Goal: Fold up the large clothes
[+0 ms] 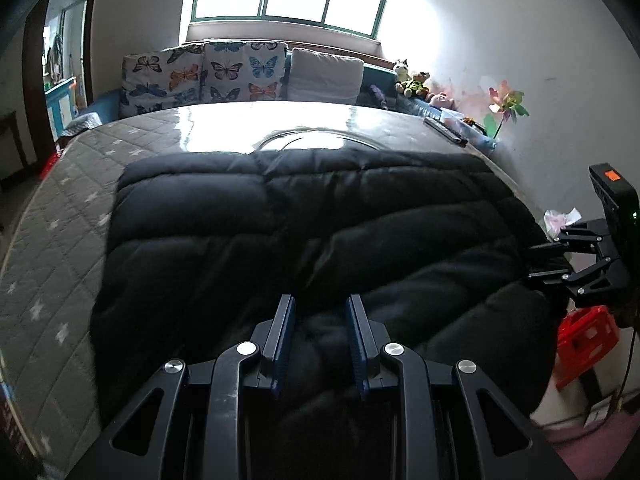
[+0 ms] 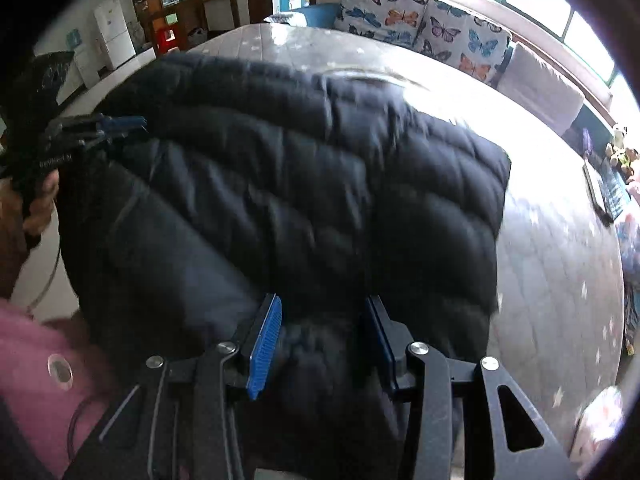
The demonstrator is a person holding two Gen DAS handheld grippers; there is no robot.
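Note:
A black puffy jacket (image 1: 300, 208) lies spread over a grey quilted surface with white stars (image 1: 60, 260). My left gripper (image 1: 320, 328) is low over the jacket's near edge, with a bunch of black fabric pinched between its blue pads. In the right wrist view the jacket (image 2: 320, 160) fills the middle. There my right gripper (image 2: 324, 340) has a thick fold of fabric filling the gap between its fingers. The right gripper (image 1: 548, 260) also shows at the jacket's right edge, and the left gripper (image 2: 132, 124) at its left edge.
Butterfly cushions (image 1: 200, 76) and a plain cushion (image 1: 324, 76) line the far side under a window. Plush toys (image 1: 412, 80), a paper pinwheel (image 1: 506, 106) and a dark flat object (image 1: 446, 130) sit at the far right. A red stool (image 1: 584, 340) stands below the right edge. A pink sleeve (image 2: 32, 344) is nearby.

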